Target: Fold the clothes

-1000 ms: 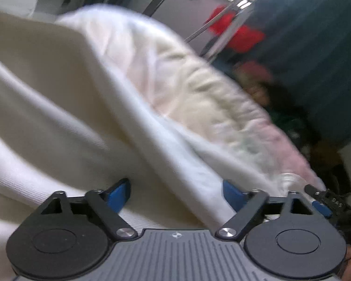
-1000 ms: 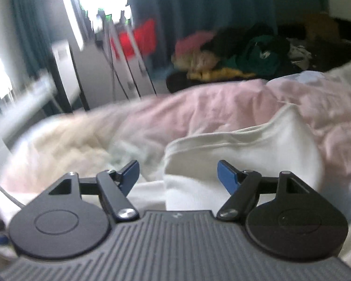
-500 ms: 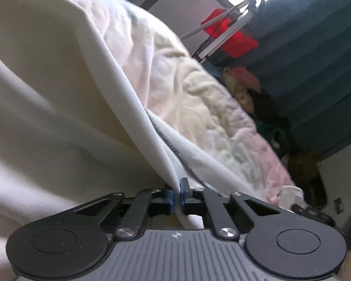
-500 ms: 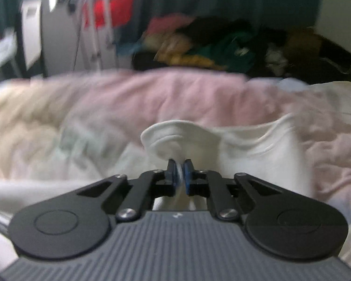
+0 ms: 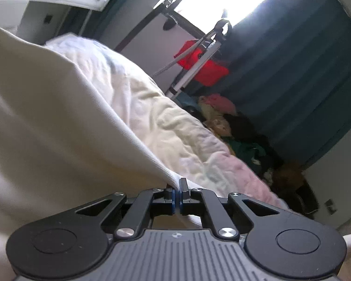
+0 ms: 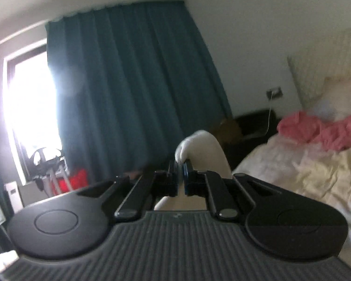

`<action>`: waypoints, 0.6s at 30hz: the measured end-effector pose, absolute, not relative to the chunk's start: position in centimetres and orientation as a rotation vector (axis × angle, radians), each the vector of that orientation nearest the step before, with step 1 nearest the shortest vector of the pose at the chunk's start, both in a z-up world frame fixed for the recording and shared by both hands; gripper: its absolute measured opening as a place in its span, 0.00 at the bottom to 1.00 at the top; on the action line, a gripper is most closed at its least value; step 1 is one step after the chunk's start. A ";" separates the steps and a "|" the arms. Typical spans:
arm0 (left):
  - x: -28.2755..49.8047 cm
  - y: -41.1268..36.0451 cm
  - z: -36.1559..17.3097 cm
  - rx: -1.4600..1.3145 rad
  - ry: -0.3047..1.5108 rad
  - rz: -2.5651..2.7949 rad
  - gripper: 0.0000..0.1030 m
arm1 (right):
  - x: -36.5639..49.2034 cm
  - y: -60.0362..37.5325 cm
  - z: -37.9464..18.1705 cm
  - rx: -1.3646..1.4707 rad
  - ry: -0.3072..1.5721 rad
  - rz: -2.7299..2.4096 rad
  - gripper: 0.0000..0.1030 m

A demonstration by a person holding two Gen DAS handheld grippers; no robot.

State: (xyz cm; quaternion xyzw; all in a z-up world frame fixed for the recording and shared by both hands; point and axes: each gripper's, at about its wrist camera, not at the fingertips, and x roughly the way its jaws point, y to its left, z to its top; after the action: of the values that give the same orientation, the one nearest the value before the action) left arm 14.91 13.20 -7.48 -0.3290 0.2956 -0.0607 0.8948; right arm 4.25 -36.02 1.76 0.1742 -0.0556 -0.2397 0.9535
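Note:
A cream-white knit garment point(image 5: 46, 121) fills the left of the left wrist view, draped over the bed. My left gripper point(image 5: 177, 193) is shut on its hem, the cloth pinched between the blue pads. In the right wrist view my right gripper point(image 6: 180, 175) is shut on another corner of the white garment point(image 6: 204, 151). That corner is lifted into the air and curls up above the fingertips, against the teal curtain. The stretch of cloth between the two grips is hidden.
A quilted pastel bedspread point(image 5: 175, 126) covers the bed. A pink cloth point(image 6: 320, 133) lies near the pillows. A heap of clothes point(image 5: 241, 135) sits on the floor by the teal curtain point(image 6: 128, 82). A drying rack with a red item point(image 5: 199, 65) stands near the bright window.
Both grippers went from open to shut on the white garment. The right gripper then rose and swung level, lifting its corner off the bed. The left gripper rose slightly with the hem.

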 end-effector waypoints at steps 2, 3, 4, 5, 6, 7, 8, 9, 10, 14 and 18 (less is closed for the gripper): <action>17.0 13.1 -7.4 -0.717 0.628 -0.102 0.03 | 6.5 -37.0 1.7 0.387 -0.089 -0.502 0.07; 18.0 13.0 -7.3 -0.735 0.636 -0.090 0.03 | 7.8 -37.6 1.7 0.408 -0.073 -0.509 0.07; 19.0 12.9 -7.3 -0.748 0.642 -0.078 0.03 | 9.6 -38.2 1.5 0.413 -0.046 -0.516 0.07; 20.1 12.4 -7.6 -0.722 0.637 -0.069 0.03 | 11.9 -38.6 1.1 0.389 -0.014 -0.526 0.07; 21.2 11.9 -7.8 -0.697 0.631 -0.059 0.04 | 14.1 -39.0 0.6 0.353 0.018 -0.538 0.07; 22.3 11.4 -8.1 -0.671 0.626 -0.049 0.04 | 16.4 -39.5 -0.1 0.328 0.051 -0.546 0.07; 23.4 10.9 -8.3 -0.646 0.620 -0.040 0.05 | 18.8 -40.1 -1.0 0.318 0.088 -0.546 0.07; 24.6 10.4 -8.6 -0.620 0.614 -0.030 0.06 | 21.1 -40.8 -1.9 0.314 0.127 -0.543 0.07; 25.8 9.9 -9.2 -0.590 0.611 -0.018 0.06 | 23.4 -41.4 -3.0 0.305 0.166 -0.537 0.08; 28.6 8.9 -11.8 -0.529 0.634 0.025 0.08 | 31.0 -43.7 -7.8 0.345 0.300 -0.495 0.08; 29.0 8.7 -13.2 -0.478 0.657 0.025 0.14 | 34.8 -44.2 -11.4 0.360 0.407 -0.441 0.11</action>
State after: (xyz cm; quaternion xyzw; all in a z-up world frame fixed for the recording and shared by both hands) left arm 28.96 8.68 -13.20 -0.2323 0.3193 0.0120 0.9187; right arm 34.78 -44.16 -11.45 0.1761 0.1995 -0.2162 0.9394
